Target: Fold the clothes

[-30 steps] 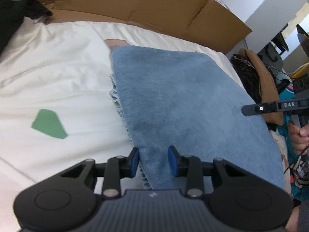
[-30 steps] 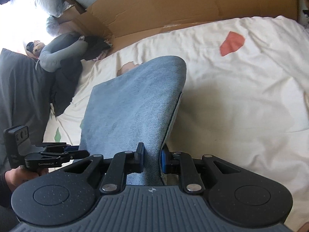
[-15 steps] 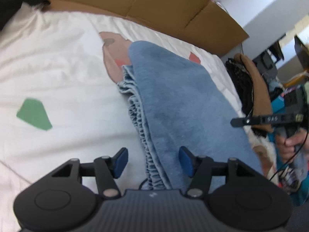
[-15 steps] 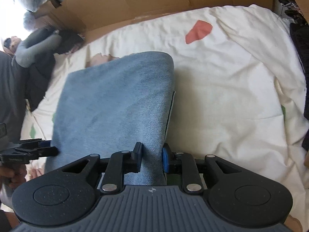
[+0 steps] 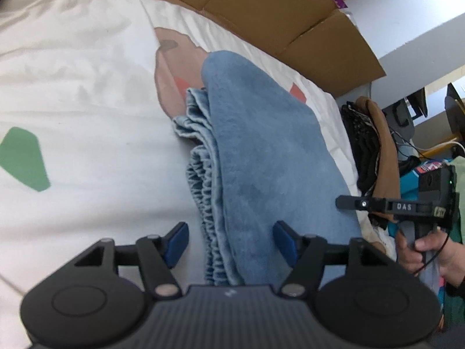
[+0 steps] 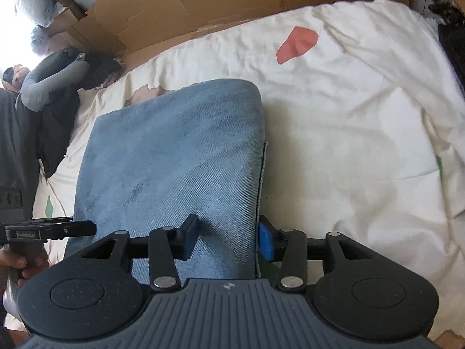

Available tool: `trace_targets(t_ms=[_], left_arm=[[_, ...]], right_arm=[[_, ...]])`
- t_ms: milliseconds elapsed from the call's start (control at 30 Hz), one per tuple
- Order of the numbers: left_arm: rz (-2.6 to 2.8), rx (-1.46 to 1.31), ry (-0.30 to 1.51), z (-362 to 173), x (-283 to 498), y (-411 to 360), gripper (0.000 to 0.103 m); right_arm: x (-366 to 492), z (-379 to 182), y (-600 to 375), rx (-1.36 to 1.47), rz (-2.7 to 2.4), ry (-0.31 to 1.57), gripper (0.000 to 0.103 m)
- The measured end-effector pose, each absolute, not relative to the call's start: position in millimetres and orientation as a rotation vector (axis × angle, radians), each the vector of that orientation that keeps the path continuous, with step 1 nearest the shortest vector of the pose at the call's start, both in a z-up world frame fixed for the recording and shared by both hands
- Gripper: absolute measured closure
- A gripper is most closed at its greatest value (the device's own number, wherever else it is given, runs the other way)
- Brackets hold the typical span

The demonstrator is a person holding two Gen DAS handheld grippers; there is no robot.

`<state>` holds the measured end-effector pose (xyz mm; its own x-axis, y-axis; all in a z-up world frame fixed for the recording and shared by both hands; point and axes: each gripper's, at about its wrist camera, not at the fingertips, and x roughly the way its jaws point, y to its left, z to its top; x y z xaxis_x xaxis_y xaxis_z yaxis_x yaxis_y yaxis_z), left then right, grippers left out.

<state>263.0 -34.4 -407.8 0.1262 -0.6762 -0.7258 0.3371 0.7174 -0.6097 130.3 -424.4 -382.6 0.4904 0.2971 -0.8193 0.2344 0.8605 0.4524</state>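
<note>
A folded blue denim garment [image 5: 261, 157] lies on a white bed sheet [image 5: 87, 122]; its elastic waistband edge [image 5: 203, 200] shows in the left wrist view. It also fills the middle of the right wrist view [image 6: 174, 157]. My left gripper [image 5: 231, 241] is open, its blue pads either side of the garment's near left corner. My right gripper [image 6: 228, 237] is open, jaws apart around the garment's near right edge. The right gripper shows in the left wrist view [image 5: 348, 203], and the left gripper in the right wrist view [image 6: 78, 228].
The sheet [image 6: 348, 133] has a green patch [image 5: 23, 160] and a red patch [image 6: 296, 43]. Cardboard panels [image 5: 261, 8] stand along the far edge of the bed. Dark clothes [image 6: 58, 87] lie far left; more clothes and a brown item [image 5: 375, 145] are piled at the right.
Both grippers have opened and let go of the garment, the left first, then the right. The garment now rests folded on the sheet.
</note>
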Motion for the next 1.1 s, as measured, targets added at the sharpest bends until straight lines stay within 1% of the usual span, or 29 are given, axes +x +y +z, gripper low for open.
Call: trace_targets(t_ms=[100, 333, 467, 600, 633, 667, 733, 767, 833, 867, 900, 933, 967, 1067, 1100], left_arm=[[-0.76, -0.35, 1.262, -412, 266, -39, 0.031], [-0.779, -0.357, 1.286, -417, 269, -51, 0.029], [-0.788, -0.359, 1.298, -419, 269, -54, 0.026], [-0.793, -0.364, 1.313, -419, 272, -57, 0.026], [-0.794, -0.365, 1.314, -419, 272, -57, 0.028], [-0.795, -0.36, 1.312, -417, 272, -58, 0.033], [-0.795, -0.359, 1.311, -413, 271, -57, 0.041], [-0.793, -0.377, 1.314, -411, 271, -54, 0.046], [-0.798, -0.41, 1.32, -409, 272, -48, 0.05], [-0.803, -0.418, 1.321, -410, 272, -47, 0.05], [-0.808, -0.424, 1.322, -411, 273, -45, 0.05], [-0.808, -0.422, 1.323, -412, 273, -45, 0.047], [-0.806, -0.423, 1.326, -413, 273, -46, 0.042], [-0.828, -0.445, 1.355, -422, 274, -50, 0.033], [-0.841, -0.461, 1.353, -425, 274, -50, 0.032]], right_arm=[[131, -386, -423, 0.579, 0.056, 1.061, 0.052], [132, -395, -422, 0.589, 0.102, 1.054, 0.047], [133, -400, -422, 0.595, 0.123, 1.054, 0.047], [132, -403, -421, 0.614, 0.129, 1.05, 0.048], [132, -401, -421, 0.608, 0.132, 1.048, 0.051], [132, -400, -420, 0.601, 0.137, 1.046, 0.054], [132, -395, -420, 0.594, 0.15, 1.041, 0.064], [132, -393, -423, 0.618, 0.156, 1.035, 0.065], [131, -392, -431, 0.695, 0.161, 1.023, 0.065], [130, -392, -433, 0.709, 0.162, 1.024, 0.065], [130, -393, -433, 0.701, 0.163, 1.028, 0.065], [130, -394, -433, 0.691, 0.162, 1.033, 0.064], [131, -395, -431, 0.677, 0.159, 1.041, 0.064], [133, -400, -428, 0.654, 0.159, 1.057, 0.059], [134, -402, -428, 0.655, 0.164, 1.059, 0.058]])
